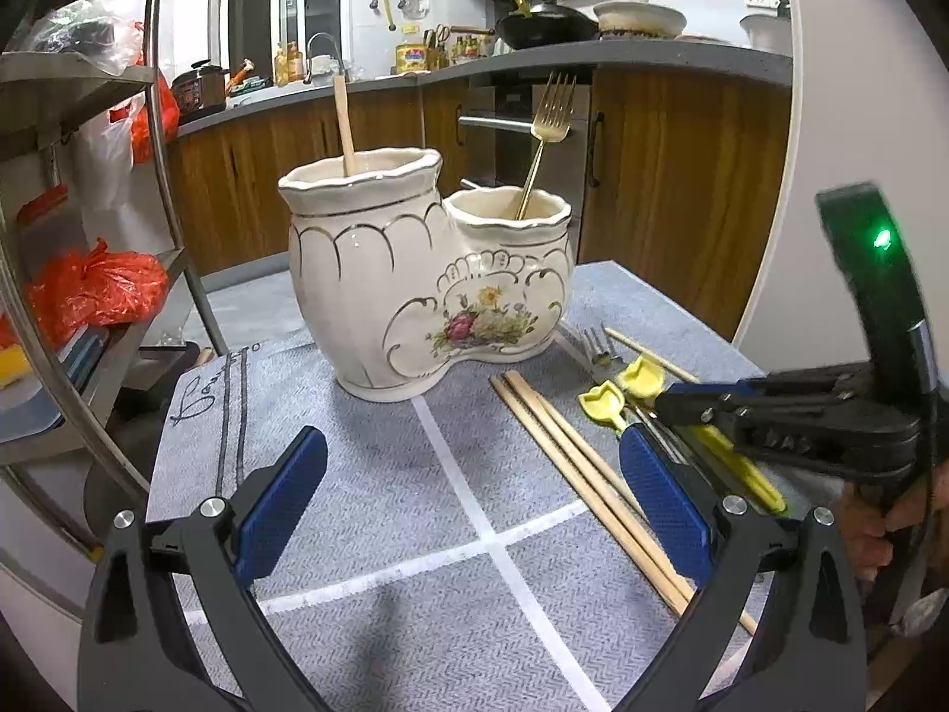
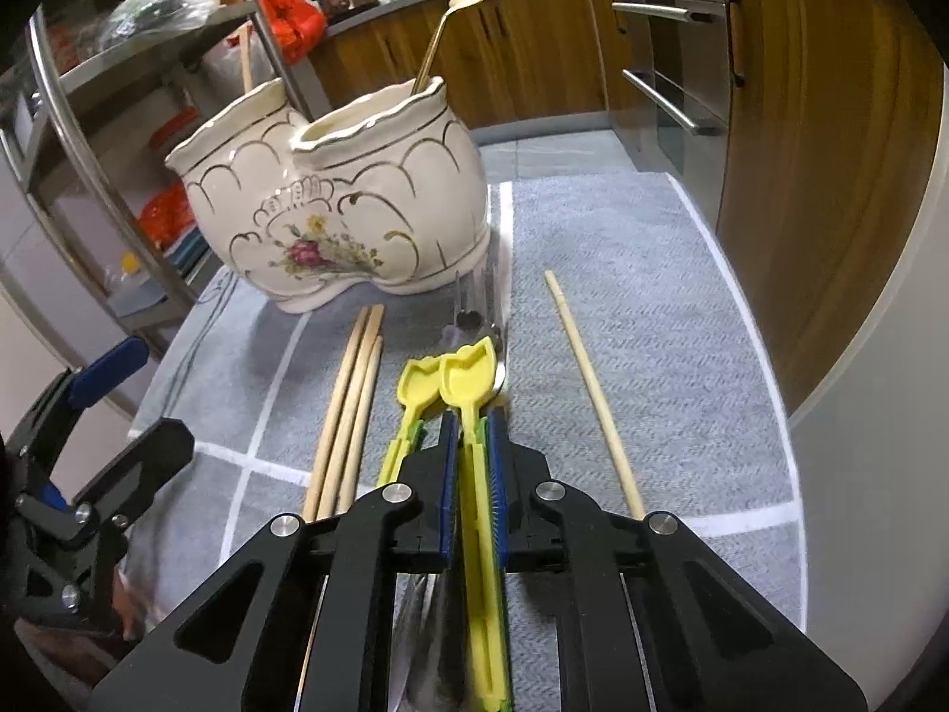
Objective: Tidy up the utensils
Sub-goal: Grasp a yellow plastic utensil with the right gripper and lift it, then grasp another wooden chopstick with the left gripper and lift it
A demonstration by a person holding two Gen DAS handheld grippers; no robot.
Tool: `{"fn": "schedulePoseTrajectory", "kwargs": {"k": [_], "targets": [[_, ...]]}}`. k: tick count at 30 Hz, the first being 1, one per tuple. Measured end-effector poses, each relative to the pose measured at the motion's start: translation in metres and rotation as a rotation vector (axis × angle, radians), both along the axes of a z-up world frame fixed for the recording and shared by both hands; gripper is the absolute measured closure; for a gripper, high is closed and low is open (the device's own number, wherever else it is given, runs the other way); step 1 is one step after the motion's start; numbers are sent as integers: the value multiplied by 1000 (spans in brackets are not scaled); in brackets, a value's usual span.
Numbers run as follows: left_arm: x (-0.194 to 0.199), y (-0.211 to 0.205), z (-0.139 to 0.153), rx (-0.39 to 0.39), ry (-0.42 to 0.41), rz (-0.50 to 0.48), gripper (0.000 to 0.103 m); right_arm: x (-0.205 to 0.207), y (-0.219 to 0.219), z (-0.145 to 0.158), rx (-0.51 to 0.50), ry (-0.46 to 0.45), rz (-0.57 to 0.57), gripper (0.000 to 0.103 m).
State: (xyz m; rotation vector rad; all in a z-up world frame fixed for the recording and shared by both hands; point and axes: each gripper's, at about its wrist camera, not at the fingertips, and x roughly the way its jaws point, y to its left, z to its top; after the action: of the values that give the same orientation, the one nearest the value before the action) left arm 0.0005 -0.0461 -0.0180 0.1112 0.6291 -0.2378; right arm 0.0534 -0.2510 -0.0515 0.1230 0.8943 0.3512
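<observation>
A cream ceramic two-pot holder [image 1: 415, 273] stands on the grey mat [image 1: 368, 474]. Its tall pot holds a wooden chopstick [image 1: 343, 124], and its low pot holds a gold fork [image 1: 551, 118]. My right gripper [image 2: 474, 424] is shut on the handle of a yellow plastic spoon [image 2: 468, 380], low over the mat. A second yellow spoon [image 2: 418, 382] lies just to its left. Silver forks [image 2: 474, 314] lie beyond them. Three chopsticks [image 2: 350, 403] lie to the left and a single chopstick [image 2: 593, 391] to the right. My left gripper [image 1: 474, 504] is open and holds nothing.
A metal rack [image 1: 172, 190] with red bags [image 1: 95, 291] stands close on the left. Wooden cabinets [image 1: 682, 178] and an oven [image 1: 522, 136] are behind the table. The mat's right edge [image 2: 741, 308] runs near a cabinet side. A hand [image 1: 889, 528] grips the right tool.
</observation>
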Motion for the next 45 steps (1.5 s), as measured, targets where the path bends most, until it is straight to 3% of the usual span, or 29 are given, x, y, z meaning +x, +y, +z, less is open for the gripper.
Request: {"fn": "schedulePoseTrajectory", "kwargs": {"k": [7,9,12,16,23,25,30,32,38,41,45], "targets": [[14,-18,-16,40,137,5,8,-1,-18,7,41,-12,-21,92],[19,-21,-22,57,172,19,20,-4,-20,11,41,-31,-20,92],[27,-25,-30,77,231,43,26,-8,-20,18,41,-59,-11,92],[31,-27,-34,66,260,56,26,-12,-20,23,50,-76,0,92],[38,-38,-36,118,265,84,27,-21,-22,32,53,-116,10,92],[41,-38,-35,99,274,90,32,-22,-22,33,55,-123,14,92],[43,-38,-31,71,293,39,80,-27,-22,37,52,-142,31,92],[44,-35,-30,68,301,18,90,-28,-22,39,56,-150,40,92],[44,-14,-28,32,300,-33,94,-38,-13,47,45,-217,83,92],[41,0,-23,29,280,-51,103,-41,-13,50,41,-246,86,92],[31,16,-20,15,268,-79,103,-40,-12,50,34,-255,84,92]]}}
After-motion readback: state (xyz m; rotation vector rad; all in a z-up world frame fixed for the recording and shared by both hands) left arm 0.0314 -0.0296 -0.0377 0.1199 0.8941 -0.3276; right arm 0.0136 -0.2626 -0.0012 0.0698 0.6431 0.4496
